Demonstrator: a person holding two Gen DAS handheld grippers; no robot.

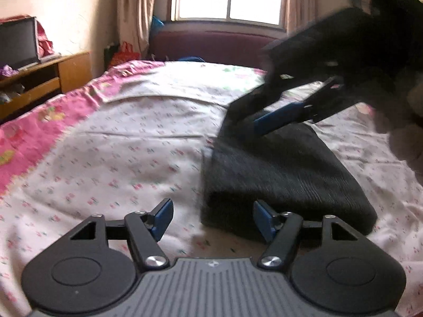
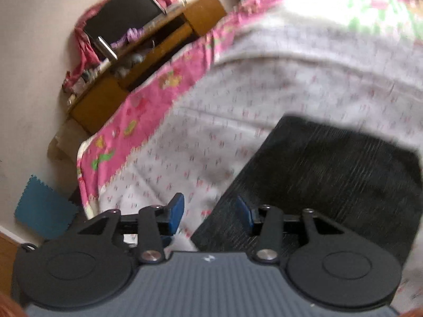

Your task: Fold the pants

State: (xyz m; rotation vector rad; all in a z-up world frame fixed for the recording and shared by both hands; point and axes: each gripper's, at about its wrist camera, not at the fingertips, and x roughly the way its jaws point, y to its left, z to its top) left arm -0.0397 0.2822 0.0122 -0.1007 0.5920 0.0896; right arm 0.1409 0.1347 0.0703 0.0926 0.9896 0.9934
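The dark ribbed pants (image 1: 280, 174) lie folded into a thick rectangle on the right half of the bed. My left gripper (image 1: 212, 214) hovers open at their near left corner, with only sheet and the fabric's edge showing between its blue pads. My right gripper (image 1: 246, 121) reaches in from the right over the far left corner of the pants, blurred. In the right wrist view the right gripper (image 2: 210, 211) stands open above the pants' (image 2: 330, 174) left edge, its pads pressing on nothing.
The bed wears a white floral sheet (image 1: 119, 145) with a pink border (image 1: 31, 132). A wooden TV stand (image 1: 39, 79) with a dark screen (image 1: 17, 43) runs along the left wall. A maroon headboard (image 1: 206, 45) and a window are beyond. A blue mat (image 2: 43, 208) lies on the floor.
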